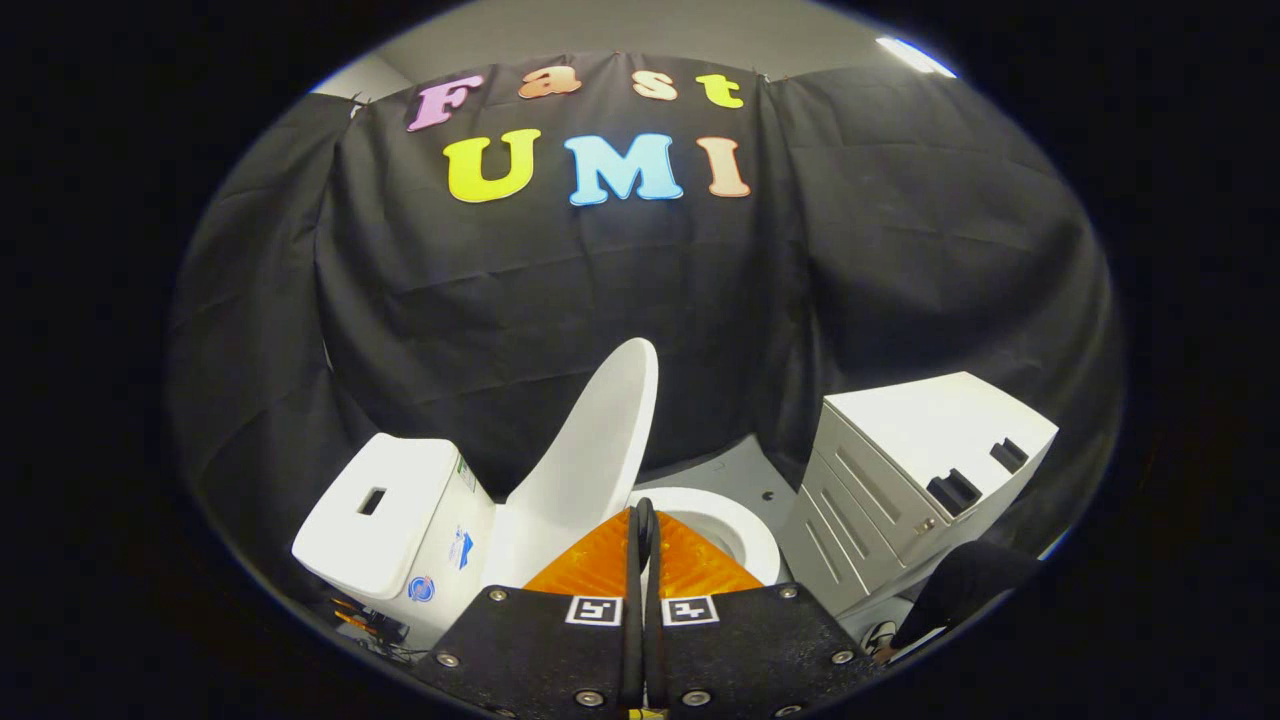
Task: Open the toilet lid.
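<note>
Your tongs (643,520) are clenched, holding nothing; just beyond them the white plastic toilet lid (590,450) stands raised, its edges unobstructed.

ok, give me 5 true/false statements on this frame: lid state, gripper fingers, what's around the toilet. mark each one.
1. The white plastic toilet lid is raised, standing up near the white toilet tank. True.
2. The gripper has its fingers spread wide apart. False: the fingers are closed together, with nothing visibly between them.
3. The fingers are pinching the lid. False: the lid stands beyond them and to one side, apart from them.
4. The white toilet bowl rim is exposed just ahead of the fingers. True.
5. A white drawer cabinet stands beside the toilet, on the side away from the tank. True.
</note>
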The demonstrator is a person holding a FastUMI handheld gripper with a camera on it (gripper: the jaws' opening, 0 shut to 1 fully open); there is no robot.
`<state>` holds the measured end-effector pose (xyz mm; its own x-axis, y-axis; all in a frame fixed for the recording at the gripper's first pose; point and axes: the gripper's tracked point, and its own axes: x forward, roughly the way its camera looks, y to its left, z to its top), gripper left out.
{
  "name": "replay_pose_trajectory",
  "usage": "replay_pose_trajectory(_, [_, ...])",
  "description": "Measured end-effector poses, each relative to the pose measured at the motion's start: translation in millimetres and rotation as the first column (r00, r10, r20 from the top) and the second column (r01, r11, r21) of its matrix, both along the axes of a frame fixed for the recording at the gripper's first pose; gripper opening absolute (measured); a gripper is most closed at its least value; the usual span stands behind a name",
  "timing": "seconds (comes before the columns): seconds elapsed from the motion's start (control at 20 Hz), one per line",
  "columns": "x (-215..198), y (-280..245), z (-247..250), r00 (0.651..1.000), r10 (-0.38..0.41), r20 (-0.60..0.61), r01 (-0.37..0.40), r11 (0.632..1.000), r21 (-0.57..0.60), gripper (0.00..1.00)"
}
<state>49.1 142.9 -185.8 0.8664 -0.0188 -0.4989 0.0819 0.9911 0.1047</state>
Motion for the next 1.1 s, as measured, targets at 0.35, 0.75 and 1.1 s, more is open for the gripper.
replay_pose_trajectory(0.35, [1.0, 37.8, 27.3, 0.996, 0.062, 0.058, -0.058, 0.995, -0.078, 0.0])
replay_pose_trajectory(0.75, [0.4, 81.0, 47.6, 0.985, 0.134, 0.109, -0.118, 0.983, -0.144, 0.0])
replay_pose_trajectory(1.1, [-1.6, 113.2, 59.9, 0.967, 0.21, 0.146, -0.174, 0.958, -0.226, 0.0])
